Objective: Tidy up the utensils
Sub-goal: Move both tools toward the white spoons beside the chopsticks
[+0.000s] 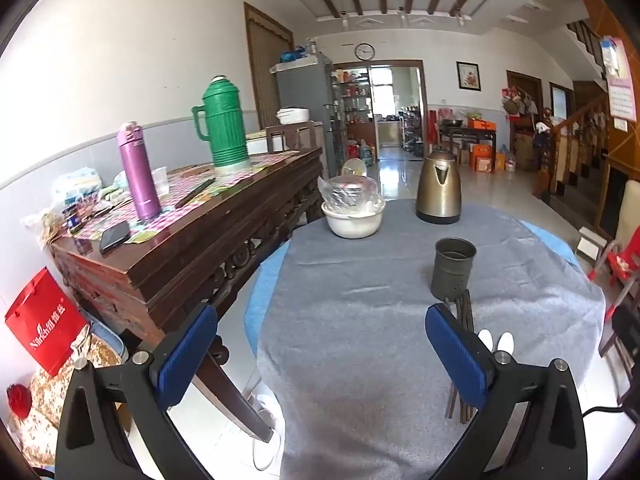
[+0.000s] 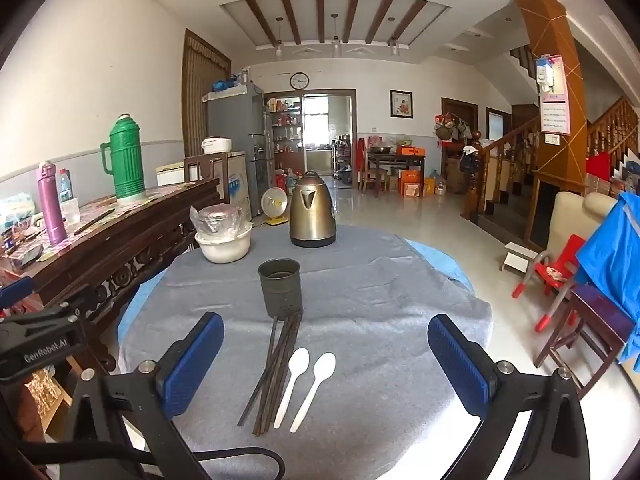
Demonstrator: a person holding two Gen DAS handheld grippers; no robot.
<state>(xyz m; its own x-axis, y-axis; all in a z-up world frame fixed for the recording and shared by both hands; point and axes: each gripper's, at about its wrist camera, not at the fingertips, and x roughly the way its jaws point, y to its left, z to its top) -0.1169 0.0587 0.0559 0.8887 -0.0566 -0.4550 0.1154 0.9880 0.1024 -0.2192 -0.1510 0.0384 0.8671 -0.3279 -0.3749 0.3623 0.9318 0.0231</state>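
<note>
A dull metal utensil cup (image 2: pixel 279 294) stands upright on the grey-clothed round table (image 2: pixel 380 300). Several dark chopsticks (image 2: pixel 276 364) lie just in front of it, with two white plastic spoons (image 2: pixel 308 384) beside them on the right. My right gripper (image 2: pixel 326 344) is open and empty, held above the utensils. My left gripper (image 1: pixel 320 340) is open and empty, left of the cup (image 1: pixel 453 267); its right finger hides part of the chopsticks (image 1: pixel 464 320) and the spoons (image 1: pixel 496 342).
A brass kettle (image 2: pixel 312 210) and a white bowl (image 2: pixel 223 246) holding a plastic-wrapped pot stand at the table's far side. A wooden sideboard (image 1: pixel 192 232) with a green thermos (image 1: pixel 220 124) and purple flask is on the left. Chairs (image 2: pixel 580 300) stand on the right.
</note>
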